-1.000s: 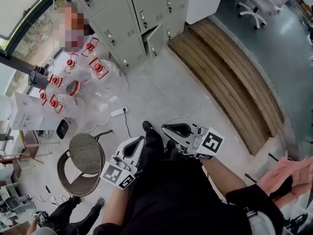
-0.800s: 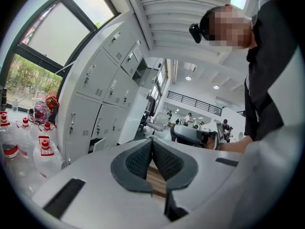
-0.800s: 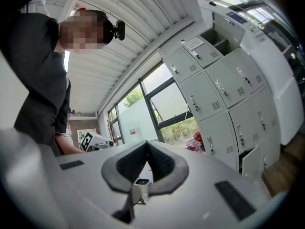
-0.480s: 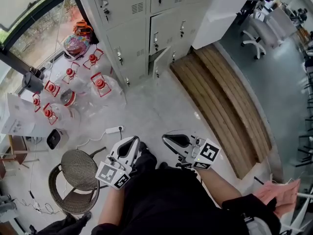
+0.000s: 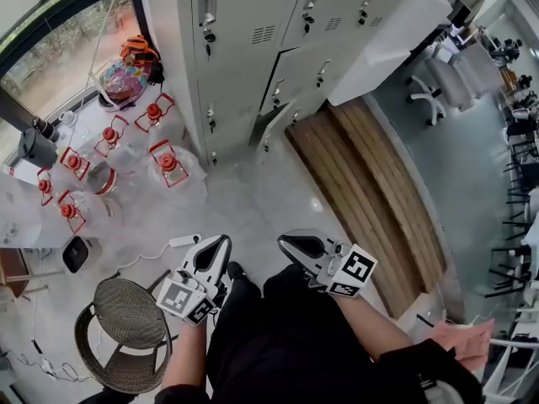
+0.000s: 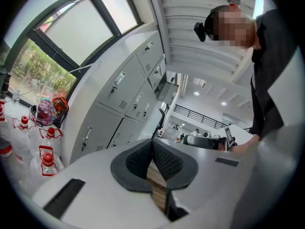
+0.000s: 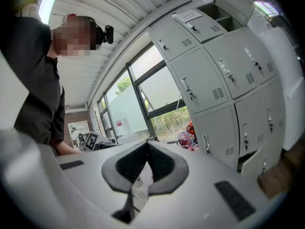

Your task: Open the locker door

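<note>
A bank of grey lockers (image 5: 253, 32) stands ahead across the pale floor, also seen in the left gripper view (image 6: 119, 104) and the right gripper view (image 7: 224, 80). One low door (image 5: 268, 129) hangs slightly ajar; it shows at the right of the right gripper view (image 7: 250, 162). My left gripper (image 5: 217, 244) and right gripper (image 5: 285, 241) are held side by side in front of my body, well short of the lockers. Both point level towards them. The left gripper (image 6: 153, 141) has its pads together with nothing between them, and so does the right gripper (image 7: 147, 143).
Several clear water bottles with red caps (image 5: 164, 162) crowd the floor left of the lockers. A wicker chair (image 5: 126, 318) and a power strip (image 5: 184, 241) lie at my left. A wooden step (image 5: 370, 183) runs along the right, with an office chair (image 5: 429, 91) beyond. Another person's hand (image 5: 459, 335) shows at bottom right.
I have walked closer to the lockers, which now loom larger at the top of the head view. Both grippers came along, still shut and side by side.
</note>
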A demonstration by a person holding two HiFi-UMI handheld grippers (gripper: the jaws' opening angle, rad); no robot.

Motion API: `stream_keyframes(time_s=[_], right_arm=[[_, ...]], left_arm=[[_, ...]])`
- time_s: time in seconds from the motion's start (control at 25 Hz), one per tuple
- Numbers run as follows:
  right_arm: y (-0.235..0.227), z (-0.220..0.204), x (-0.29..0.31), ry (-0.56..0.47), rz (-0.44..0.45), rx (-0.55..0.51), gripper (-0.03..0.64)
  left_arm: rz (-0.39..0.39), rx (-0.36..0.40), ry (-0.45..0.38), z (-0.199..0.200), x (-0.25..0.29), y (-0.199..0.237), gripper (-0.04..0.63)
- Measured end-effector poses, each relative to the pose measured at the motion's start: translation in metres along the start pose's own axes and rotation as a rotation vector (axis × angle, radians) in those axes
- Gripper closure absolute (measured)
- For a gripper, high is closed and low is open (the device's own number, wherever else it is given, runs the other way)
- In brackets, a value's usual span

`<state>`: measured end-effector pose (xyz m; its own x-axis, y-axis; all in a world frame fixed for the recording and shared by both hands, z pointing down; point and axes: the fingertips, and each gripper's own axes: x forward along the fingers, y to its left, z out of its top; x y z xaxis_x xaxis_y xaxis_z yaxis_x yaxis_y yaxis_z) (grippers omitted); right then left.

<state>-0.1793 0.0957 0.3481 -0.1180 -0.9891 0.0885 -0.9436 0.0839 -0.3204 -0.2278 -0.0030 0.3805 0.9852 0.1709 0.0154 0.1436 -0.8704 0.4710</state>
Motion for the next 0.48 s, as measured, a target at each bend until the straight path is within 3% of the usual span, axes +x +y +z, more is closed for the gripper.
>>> stream_keyframes(time_s=[0.24, 0.48], right_arm=[[-0.029, 0.0, 0.036, 0.025, 0.032, 0.027, 0.606], [-0.07, 0.007, 0.067, 0.046, 0.128, 0.017, 0.606]], left_arm=[[0.042, -0.021, -0.035, 0.011, 0.014, 0.037, 0.578], [0.163, -0.018, -0.064, 0.023, 0.029, 0.079, 0.578]])
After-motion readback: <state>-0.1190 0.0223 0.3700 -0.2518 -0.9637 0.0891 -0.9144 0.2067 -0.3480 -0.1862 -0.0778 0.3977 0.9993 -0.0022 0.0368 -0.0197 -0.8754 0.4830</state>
